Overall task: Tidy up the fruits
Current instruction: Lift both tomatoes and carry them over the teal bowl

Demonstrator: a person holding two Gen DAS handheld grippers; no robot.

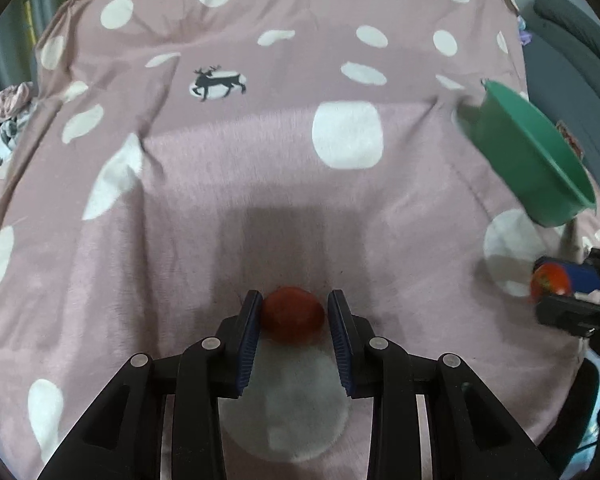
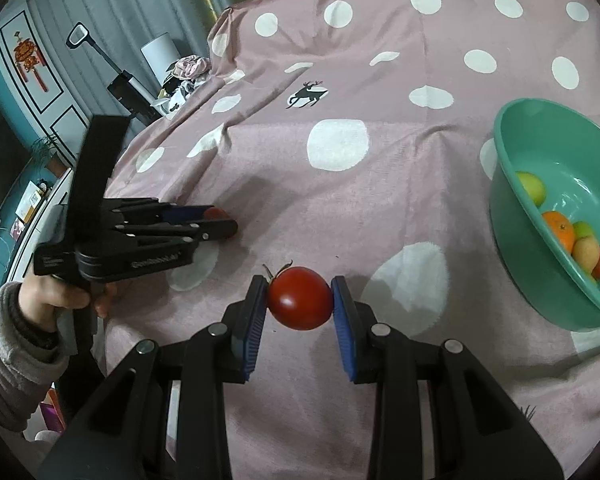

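My left gripper (image 1: 293,309) sits low over the pink spotted cloth (image 1: 220,184). Its pads stand around a dull red fruit (image 1: 293,314) that rests on the cloth; the left pad touches it, with a thin gap at the right pad. My right gripper (image 2: 300,298) is shut on a shiny red tomato (image 2: 300,298) with a green stem and holds it above the cloth. It also shows in the left wrist view (image 1: 552,280). A green bowl (image 2: 516,224) at the right holds several fruits: green, orange, peach and red.
The left gripper and the hand holding it (image 2: 132,236) lie at the left of the right wrist view. The cloth-covered surface ends at the left, with a shelf, TV and clutter (image 2: 180,72) beyond. A dark chair (image 1: 572,40) stands at the far right.
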